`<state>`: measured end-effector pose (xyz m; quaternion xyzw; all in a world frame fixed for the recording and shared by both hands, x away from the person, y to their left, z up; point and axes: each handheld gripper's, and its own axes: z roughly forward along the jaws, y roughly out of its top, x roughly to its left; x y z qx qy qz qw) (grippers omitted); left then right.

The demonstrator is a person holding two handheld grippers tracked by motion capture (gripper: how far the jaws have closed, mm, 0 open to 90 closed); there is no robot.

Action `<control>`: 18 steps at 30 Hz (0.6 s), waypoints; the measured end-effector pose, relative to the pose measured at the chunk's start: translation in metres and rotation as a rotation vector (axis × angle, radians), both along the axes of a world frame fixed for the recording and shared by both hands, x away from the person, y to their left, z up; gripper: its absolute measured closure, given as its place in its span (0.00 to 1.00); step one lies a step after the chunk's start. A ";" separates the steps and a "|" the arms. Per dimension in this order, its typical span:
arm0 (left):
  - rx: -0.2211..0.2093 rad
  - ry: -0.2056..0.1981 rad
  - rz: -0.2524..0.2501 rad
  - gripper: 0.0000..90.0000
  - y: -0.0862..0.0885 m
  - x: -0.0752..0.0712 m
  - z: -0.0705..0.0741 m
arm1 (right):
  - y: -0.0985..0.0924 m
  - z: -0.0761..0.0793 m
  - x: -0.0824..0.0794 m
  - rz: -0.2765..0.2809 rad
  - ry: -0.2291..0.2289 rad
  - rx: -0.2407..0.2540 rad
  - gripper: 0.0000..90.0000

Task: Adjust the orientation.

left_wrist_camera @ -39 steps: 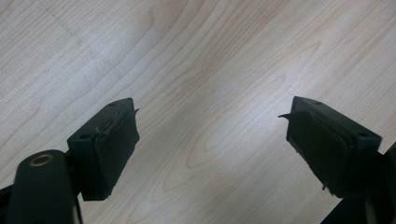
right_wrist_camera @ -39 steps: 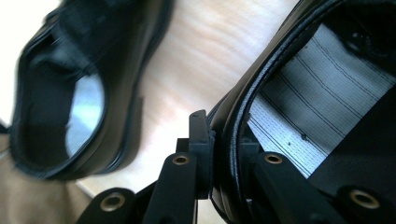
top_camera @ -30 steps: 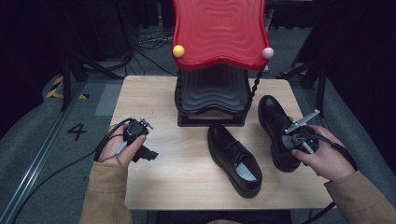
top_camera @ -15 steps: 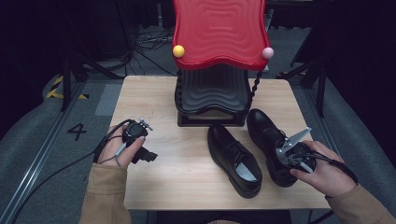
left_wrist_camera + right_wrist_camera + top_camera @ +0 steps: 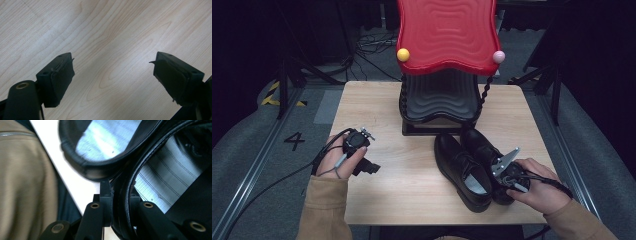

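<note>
Two black leather shoes lie side by side, right of the table's middle. My right gripper [image 5: 506,176] is shut on the heel rim of the right-hand shoe [image 5: 479,145]. In the right gripper view its jaws [image 5: 119,195] pinch the black collar of that shoe [image 5: 162,170], one jaw inside and one outside. The other shoe [image 5: 457,160] touches it on the left and shows its pale insole [image 5: 105,137]. My left gripper [image 5: 368,168] rests at the table's left side, jaws open [image 5: 113,67] over bare wood, nothing between them.
A red wavy-topped stand [image 5: 446,35] on a black base [image 5: 437,107] stands at the back centre, just beyond the shoe toes. The wooden table [image 5: 412,185] ends close behind the shoe heels. A tan sleeve [image 5: 25,182] lies beside the table edge.
My right hand has brought its shoe leftward and down, from the table's right side to rest against the other shoe. The left hand has stayed put.
</note>
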<state>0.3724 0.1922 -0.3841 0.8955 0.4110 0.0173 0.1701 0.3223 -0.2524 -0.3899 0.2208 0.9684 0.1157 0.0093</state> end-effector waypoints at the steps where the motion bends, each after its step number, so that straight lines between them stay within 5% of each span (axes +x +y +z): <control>1: 0.002 0.000 0.000 0.19 0.000 0.000 0.000 | 0.001 -0.002 0.001 -0.001 0.015 -0.007 0.91; 10: 0.002 0.005 -0.010 0.19 -0.004 0.002 0.000 | -0.001 -0.013 -0.002 -0.016 0.019 -0.006 0.92; 15: 0.005 0.007 -0.008 0.19 -0.004 0.003 -0.001 | 0.005 -0.013 -0.009 0.000 0.060 0.061 0.89; 18: 0.006 0.007 -0.012 0.19 -0.005 0.003 -0.001 | 0.006 -0.012 -0.011 -0.042 0.054 0.050 0.90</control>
